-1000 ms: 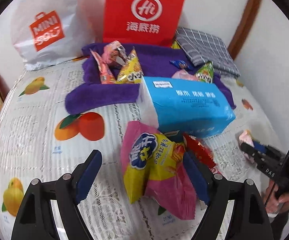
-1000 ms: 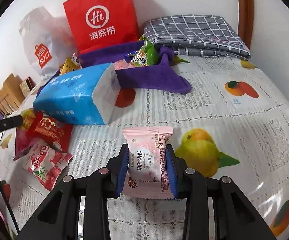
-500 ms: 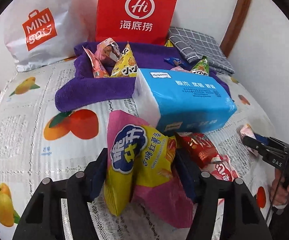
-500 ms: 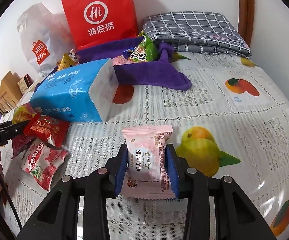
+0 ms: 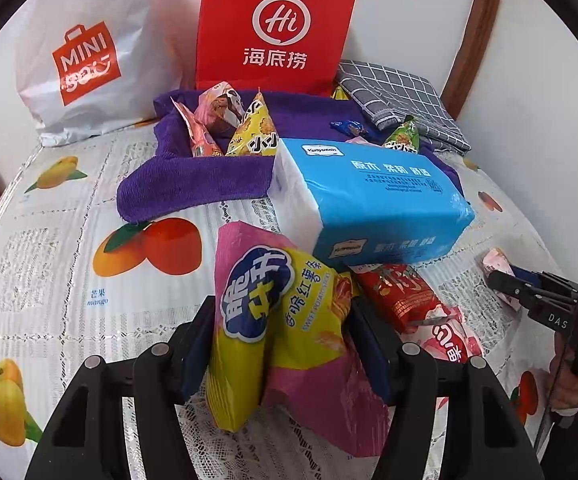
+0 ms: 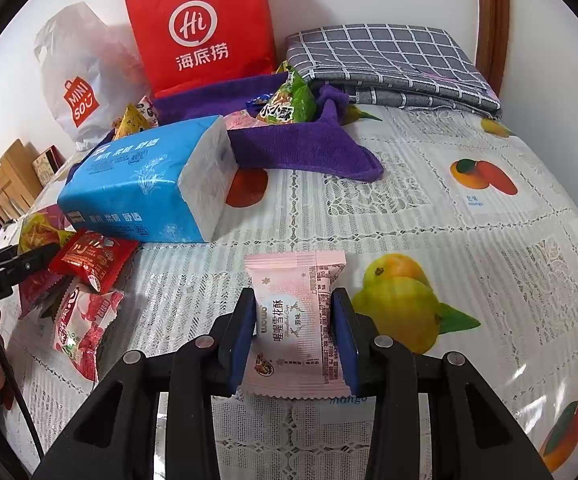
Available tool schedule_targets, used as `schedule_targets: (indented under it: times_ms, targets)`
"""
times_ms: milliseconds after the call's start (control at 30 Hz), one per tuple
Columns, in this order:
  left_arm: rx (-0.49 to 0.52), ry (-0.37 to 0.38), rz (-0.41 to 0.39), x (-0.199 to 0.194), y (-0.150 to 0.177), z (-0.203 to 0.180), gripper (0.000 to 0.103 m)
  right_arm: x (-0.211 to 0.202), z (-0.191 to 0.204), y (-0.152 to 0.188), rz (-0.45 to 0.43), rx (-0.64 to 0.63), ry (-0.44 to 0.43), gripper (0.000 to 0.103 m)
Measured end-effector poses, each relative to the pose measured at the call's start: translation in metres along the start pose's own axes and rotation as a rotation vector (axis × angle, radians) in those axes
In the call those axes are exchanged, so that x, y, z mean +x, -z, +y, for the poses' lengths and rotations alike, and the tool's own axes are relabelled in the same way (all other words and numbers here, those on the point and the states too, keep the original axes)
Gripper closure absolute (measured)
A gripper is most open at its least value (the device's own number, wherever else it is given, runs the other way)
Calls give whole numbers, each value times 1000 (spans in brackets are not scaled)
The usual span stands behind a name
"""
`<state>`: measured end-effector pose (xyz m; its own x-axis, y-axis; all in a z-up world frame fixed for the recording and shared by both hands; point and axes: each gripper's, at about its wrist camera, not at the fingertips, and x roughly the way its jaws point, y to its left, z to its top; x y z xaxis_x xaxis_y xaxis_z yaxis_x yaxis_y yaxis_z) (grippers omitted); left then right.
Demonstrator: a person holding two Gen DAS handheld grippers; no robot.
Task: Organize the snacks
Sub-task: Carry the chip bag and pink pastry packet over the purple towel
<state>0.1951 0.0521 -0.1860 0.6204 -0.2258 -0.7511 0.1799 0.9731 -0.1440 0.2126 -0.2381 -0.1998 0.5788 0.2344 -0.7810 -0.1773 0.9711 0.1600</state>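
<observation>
My left gripper is shut on a pink and yellow chip bag, squeezing its sides. A red snack packet and a pink one lie just right of it. My right gripper is shut on a small pink pastry packet just above the fruit-print tablecloth. A purple towel further back holds several snacks: a yellow triangular bag, a pink one and a green one.
A blue tissue pack lies between the towel and the near snacks. A red Hi paper bag and a white Miniso bag stand against the wall. A folded grey checked cloth lies at the back right.
My left gripper has moved in around the chip bag and closed on it. My right gripper still holds the pink packet, almost unmoved.
</observation>
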Motion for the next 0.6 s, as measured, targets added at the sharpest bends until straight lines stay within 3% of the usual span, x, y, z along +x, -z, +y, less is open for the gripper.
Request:
schedule_targets:
  times_ms: [333,600]
  targets:
    - [5,12,-9,-3,1,-1,41,-1,-3,0,-8,13,-26,66]
    - [16,53,-69,-17,-1,-4,41,-5,5,2,-18,-21,-7,66]
